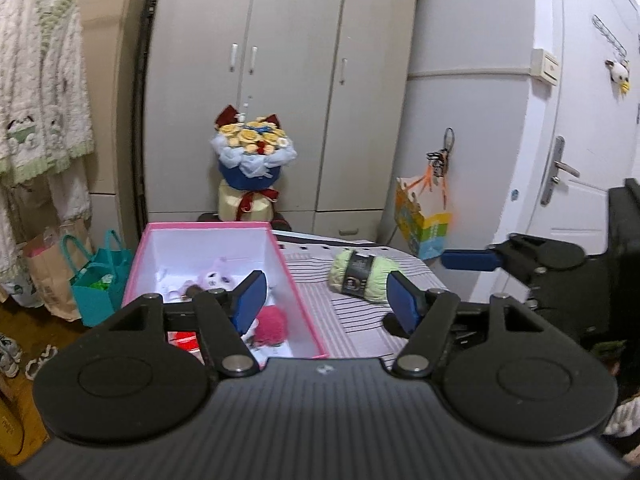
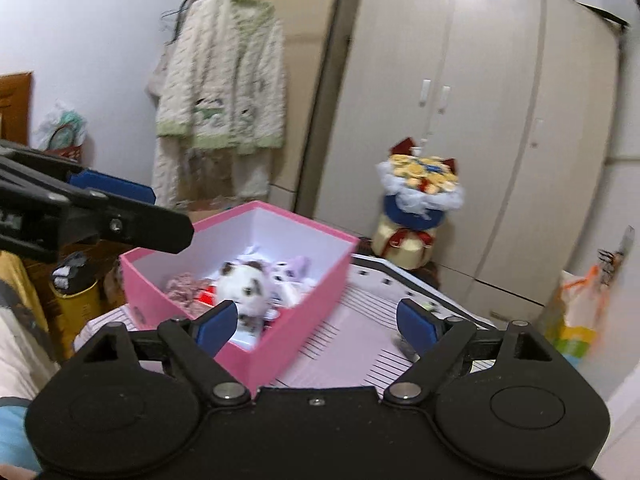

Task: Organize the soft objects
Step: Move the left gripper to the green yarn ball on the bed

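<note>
Now, from left to right: pink box with plush toys already inside, then green yarn ball alone on striped cloth just beside the box. Left gripper and right gripper both with jaws apart, nothing between them. Better to straddle the yarn's middle, squeeze gently, lift clear over the pink wall before release.

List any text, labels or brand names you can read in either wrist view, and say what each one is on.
None is legible.
Green yarn skein: dark paper band with a round emblem and print, too small and blurred to read.
Colourful paper bag: printed pattern only, no words made out.
Brown paper bag: faint marks, unreadable.
Pink box: no lettering made out.
</note>
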Available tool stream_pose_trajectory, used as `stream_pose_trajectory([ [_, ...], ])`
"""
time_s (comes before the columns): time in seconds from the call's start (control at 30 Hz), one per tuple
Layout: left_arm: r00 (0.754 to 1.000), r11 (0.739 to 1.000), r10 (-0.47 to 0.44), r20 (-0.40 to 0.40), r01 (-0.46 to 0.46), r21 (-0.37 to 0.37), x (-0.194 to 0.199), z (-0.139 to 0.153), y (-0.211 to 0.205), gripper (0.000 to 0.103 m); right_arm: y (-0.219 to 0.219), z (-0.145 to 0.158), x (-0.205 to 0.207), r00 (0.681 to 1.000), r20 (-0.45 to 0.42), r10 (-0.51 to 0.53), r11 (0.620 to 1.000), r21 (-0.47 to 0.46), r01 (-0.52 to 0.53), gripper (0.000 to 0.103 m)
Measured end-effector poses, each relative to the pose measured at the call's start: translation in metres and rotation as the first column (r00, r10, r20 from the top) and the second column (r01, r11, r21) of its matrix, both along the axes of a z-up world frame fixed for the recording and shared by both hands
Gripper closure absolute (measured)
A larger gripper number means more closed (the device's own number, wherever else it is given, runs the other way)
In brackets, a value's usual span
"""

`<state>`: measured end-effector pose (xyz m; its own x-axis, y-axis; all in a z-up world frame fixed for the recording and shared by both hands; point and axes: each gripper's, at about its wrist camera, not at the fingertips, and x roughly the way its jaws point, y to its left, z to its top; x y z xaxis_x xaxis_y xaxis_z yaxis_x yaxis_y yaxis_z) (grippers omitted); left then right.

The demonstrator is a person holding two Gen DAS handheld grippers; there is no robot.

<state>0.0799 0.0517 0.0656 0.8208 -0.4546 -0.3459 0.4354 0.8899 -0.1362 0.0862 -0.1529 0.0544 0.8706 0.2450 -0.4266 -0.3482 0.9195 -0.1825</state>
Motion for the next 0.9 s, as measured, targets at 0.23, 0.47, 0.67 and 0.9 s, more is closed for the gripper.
stream_pose_trajectory([
  [0.23,0.996,0.996,-0.088,-0.003,0.088,0.007,0.021,0.001,-0.047,0.035,-0.059,0.000,0.002,0.998,-0.005,-0.055,0.998,0.025,0.055,0.011],
  [0.47,0.992,0.993,-0.117,-0.053,0.118,0.015,0.056,-0.015,-0.103,0.031,-0.108,-0.016,0.025,0.997,-0.010,-0.077,0.997,0.029,0.077,0.010],
  [0.67,0.995,0.998,-0.057,-0.078,0.058,0.003,0.087,-0.034,-0.141,0.025,-0.138,-0.041,0.057,0.999,-0.030,-0.034,0.998,0.042,0.035,0.010],
  [0.9,0.990,0.999,0.015,-0.139,-0.020,-0.033,0.129,-0.054,-0.164,0.014,-0.155,-0.074,0.103,0.997,-0.035,0.062,0.994,0.092,-0.058,0.007],
])
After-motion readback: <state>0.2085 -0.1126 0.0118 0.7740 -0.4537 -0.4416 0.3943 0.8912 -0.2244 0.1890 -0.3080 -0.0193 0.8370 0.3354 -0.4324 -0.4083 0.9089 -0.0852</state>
